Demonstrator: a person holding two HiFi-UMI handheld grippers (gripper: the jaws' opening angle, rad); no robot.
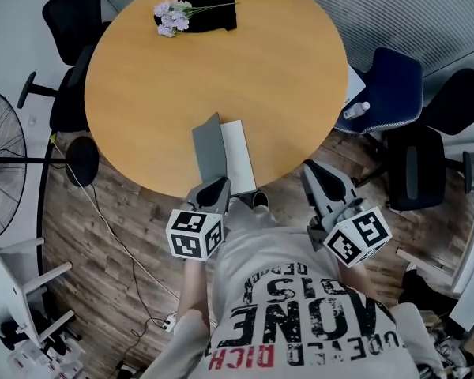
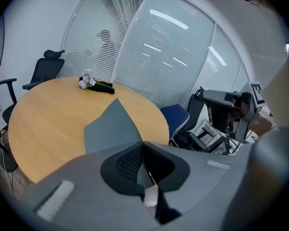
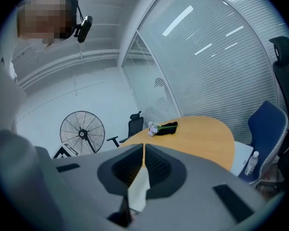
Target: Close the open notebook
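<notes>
The notebook lies at the near edge of the round wooden table [image 1: 158,93]. Its grey cover [image 1: 208,147] is lifted off the white page [image 1: 238,156] and stands tilted. My left gripper [image 1: 215,189] sits at the cover's near edge, jaws shut on that edge. In the left gripper view the grey cover [image 2: 111,126] rises just beyond the closed left gripper [image 2: 143,146]. My right gripper [image 1: 319,181] hangs off the table to the right of the notebook, shut and holding nothing. In the right gripper view the right gripper [image 3: 143,150] points across the table [image 3: 207,134].
A bunch of pale flowers [image 1: 171,16] lies on a black cloth [image 1: 212,10] at the table's far side. A blue chair [image 1: 393,89] with a small bottle [image 1: 355,110] stands to the right, black chairs [image 1: 71,14] to the left, and a floor fan [image 1: 0,164] further left.
</notes>
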